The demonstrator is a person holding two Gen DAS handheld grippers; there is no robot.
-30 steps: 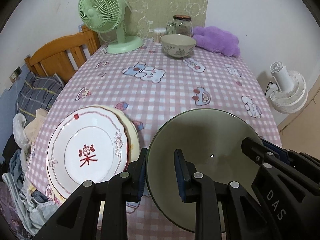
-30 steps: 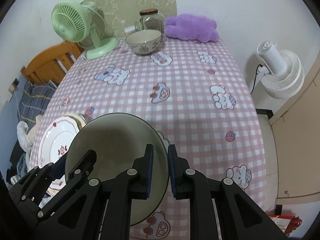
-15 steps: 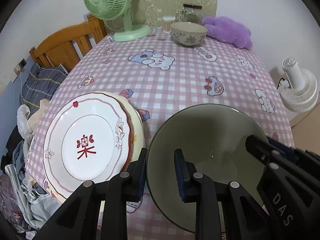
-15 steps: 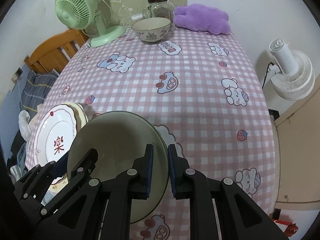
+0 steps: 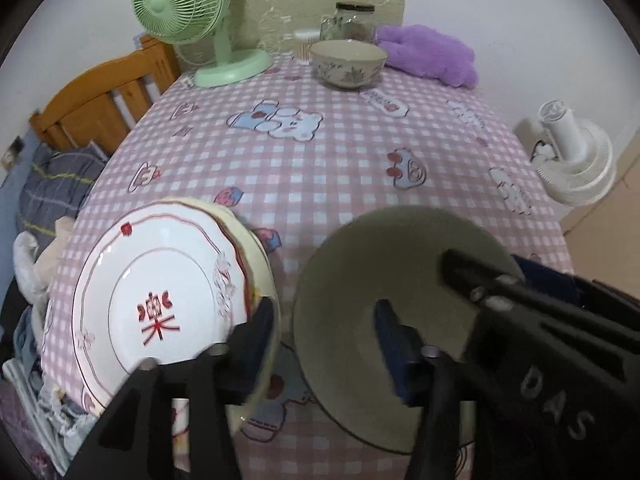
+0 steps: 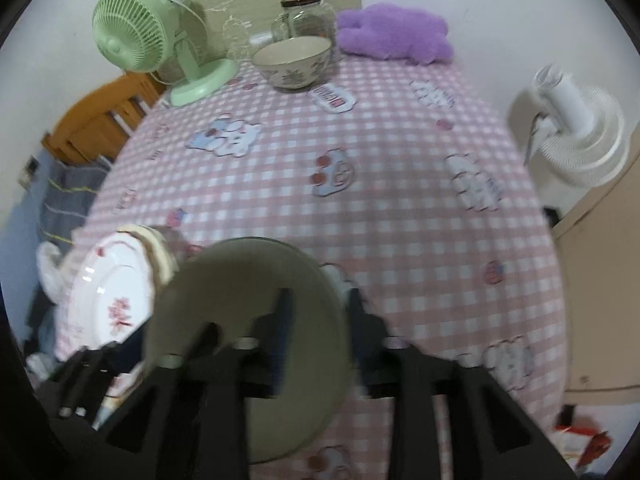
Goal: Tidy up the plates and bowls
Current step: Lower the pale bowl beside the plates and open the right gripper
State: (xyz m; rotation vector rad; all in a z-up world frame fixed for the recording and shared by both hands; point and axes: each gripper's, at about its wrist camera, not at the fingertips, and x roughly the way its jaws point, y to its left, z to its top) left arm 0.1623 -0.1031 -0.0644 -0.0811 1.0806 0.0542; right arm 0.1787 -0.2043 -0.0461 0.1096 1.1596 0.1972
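Observation:
A wide olive-green plate (image 5: 380, 264) lies at the table's near edge, next to a white plate with a red pattern (image 5: 160, 300) stacked on a cream plate. My left gripper (image 5: 324, 332) straddles the olive plate's left rim. Its jaws are opening and the pads stand off the rim. My right gripper (image 6: 320, 312) straddles the right rim of the olive plate (image 6: 240, 280). Its jaws are opening too, with no pad pressing. The white plate (image 6: 112, 300) shows at the left. A flowered bowl (image 5: 348, 62) stands at the table's far end.
At the far end stand a green fan (image 5: 188, 4), a glass jar (image 5: 354, 20) and a purple plush (image 5: 428, 54). A wooden headboard (image 5: 100, 96) and piled clothes flank the table's left. A white fan (image 5: 576, 168) sits on the floor at the right.
Both grippers were shut on the olive plate's rim; now both pairs of jaws have spread apart and let the rim go. The views are blurred with motion.

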